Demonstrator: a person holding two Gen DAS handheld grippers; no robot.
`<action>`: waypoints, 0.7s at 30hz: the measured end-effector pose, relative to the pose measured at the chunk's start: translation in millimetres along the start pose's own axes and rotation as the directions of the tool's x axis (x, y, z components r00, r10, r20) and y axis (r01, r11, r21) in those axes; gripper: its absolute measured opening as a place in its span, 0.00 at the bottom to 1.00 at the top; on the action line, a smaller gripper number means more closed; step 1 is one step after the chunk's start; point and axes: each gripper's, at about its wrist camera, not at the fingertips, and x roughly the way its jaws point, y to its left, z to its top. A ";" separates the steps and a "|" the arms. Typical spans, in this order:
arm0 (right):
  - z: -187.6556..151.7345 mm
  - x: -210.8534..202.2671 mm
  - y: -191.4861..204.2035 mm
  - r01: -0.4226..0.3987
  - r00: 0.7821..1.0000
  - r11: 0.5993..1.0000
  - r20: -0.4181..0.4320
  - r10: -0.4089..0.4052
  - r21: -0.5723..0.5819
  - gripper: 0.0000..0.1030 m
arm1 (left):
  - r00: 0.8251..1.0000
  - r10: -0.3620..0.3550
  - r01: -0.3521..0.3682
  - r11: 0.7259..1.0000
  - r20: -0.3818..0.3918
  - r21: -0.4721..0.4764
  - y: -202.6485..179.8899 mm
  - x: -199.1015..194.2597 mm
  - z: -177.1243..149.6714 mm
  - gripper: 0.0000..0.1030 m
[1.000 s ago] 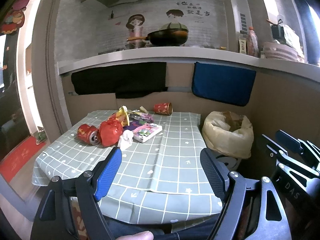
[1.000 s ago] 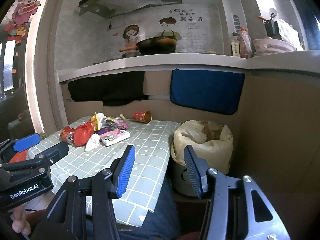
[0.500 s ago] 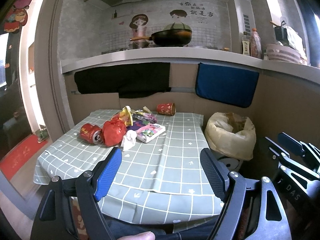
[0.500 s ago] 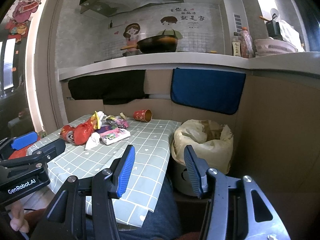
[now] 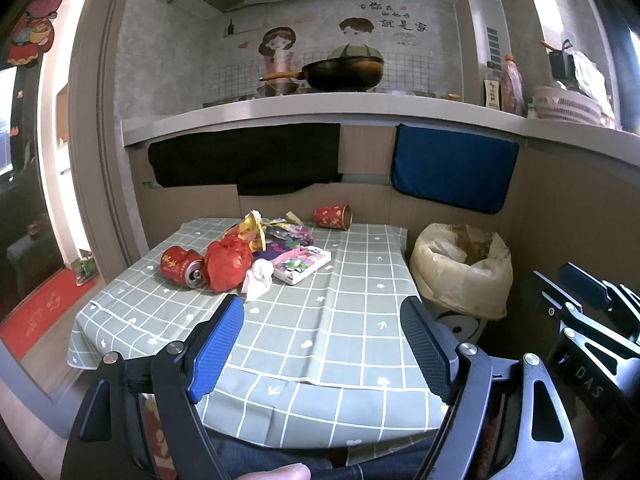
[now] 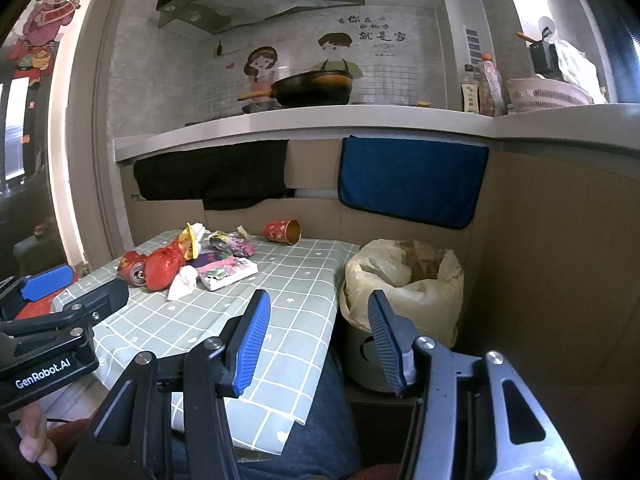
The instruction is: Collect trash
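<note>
The left hand-held gripper (image 5: pixel 322 344) is being held with its jaws spread wide and nothing between them, poised over the near edge of the desk (image 5: pixel 320 320), which is covered by a grey-green checked cloth. The right hand-held gripper (image 6: pixel 316 340) is likewise being held wide and empty, off the desk's right-hand corner.

Ahead of the left hand-held gripper, toward the far left of the desk, the trash is being seen gathered in a loose heap. A red drink can (image 5: pixel 181 266) is lying on its side at the left of the heap, its open end touching a crumpled red bag (image 5: pixel 228 264). Just to the right of the bag a crumpled white tissue (image 5: pixel 258 278) is lying, and beside that a flat printed packet (image 5: pixel 302 265). Behind them a yellow wrapper (image 5: pixel 253 233) and several smaller wrappers (image 5: pixel 290 232) are being seen piled together; what these are printed with cannot be made out. Farther back, apart from the heap, a red paper cup (image 5: pixel 333 216) is lying on its side by the wall.

Directly ahead of the right hand-held gripper, just beside the desk's right edge, a bin lined with a pale yellow bag (image 6: pixel 404 280) is standing on the floor, its mouth open.
</note>
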 end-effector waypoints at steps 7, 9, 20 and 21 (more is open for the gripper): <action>0.5 0.4 -4.8 0.001 1.000 1.000 0.000 -0.001 0.004 0.47 | 1.000 -0.001 0.001 1.000 -0.001 0.000 -1.6 0.3 -0.4 0.78; 0.4 0.4 -3.7 0.002 1.000 1.000 0.001 -0.002 0.003 0.47 | 1.000 -0.001 0.001 1.000 0.001 -0.001 -0.5 -0.3 -0.2 0.78; -1.2 0.3 -3.6 0.009 1.000 1.000 -0.004 -0.008 0.015 0.47 | 1.000 -0.001 0.001 1.000 -0.008 0.006 -0.5 1.1 -0.7 0.78; -1.1 0.6 -2.9 0.009 1.000 1.000 -0.003 -0.009 0.016 0.47 | 1.000 0.000 0.000 1.000 -0.009 0.007 -1.6 1.1 -0.6 0.78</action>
